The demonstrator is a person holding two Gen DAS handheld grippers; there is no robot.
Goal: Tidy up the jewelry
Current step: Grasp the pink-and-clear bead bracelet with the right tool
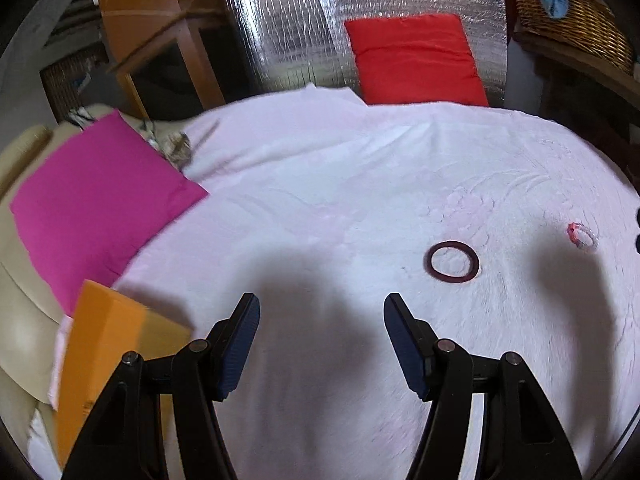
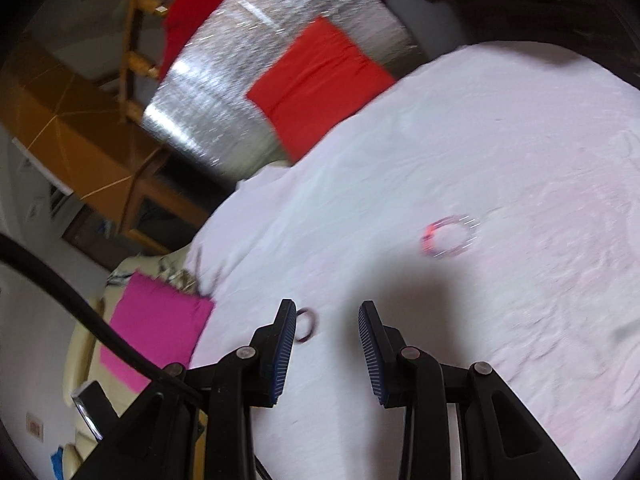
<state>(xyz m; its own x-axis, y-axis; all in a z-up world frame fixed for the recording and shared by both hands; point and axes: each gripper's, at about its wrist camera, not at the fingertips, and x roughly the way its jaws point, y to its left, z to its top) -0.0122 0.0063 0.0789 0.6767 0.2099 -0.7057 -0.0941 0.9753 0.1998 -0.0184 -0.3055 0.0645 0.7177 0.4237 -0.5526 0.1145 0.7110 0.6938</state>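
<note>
A dark maroon bangle lies flat on the white embossed cloth, ahead and to the right of my left gripper, which stands open and empty above the cloth. A pink beaded bracelet lies further right. In the right wrist view the same pink bracelet lies ahead and to the right of my right gripper, whose jaws stand apart with nothing between them. The maroon bangle peeks out behind its left finger. An orange box sits at the left of the cloth.
A magenta cloth lies on a cream sofa at the left, a red cushion on a silver mat beyond the cloth's far edge. Wooden furniture stands at the back left and a wicker basket at the back right.
</note>
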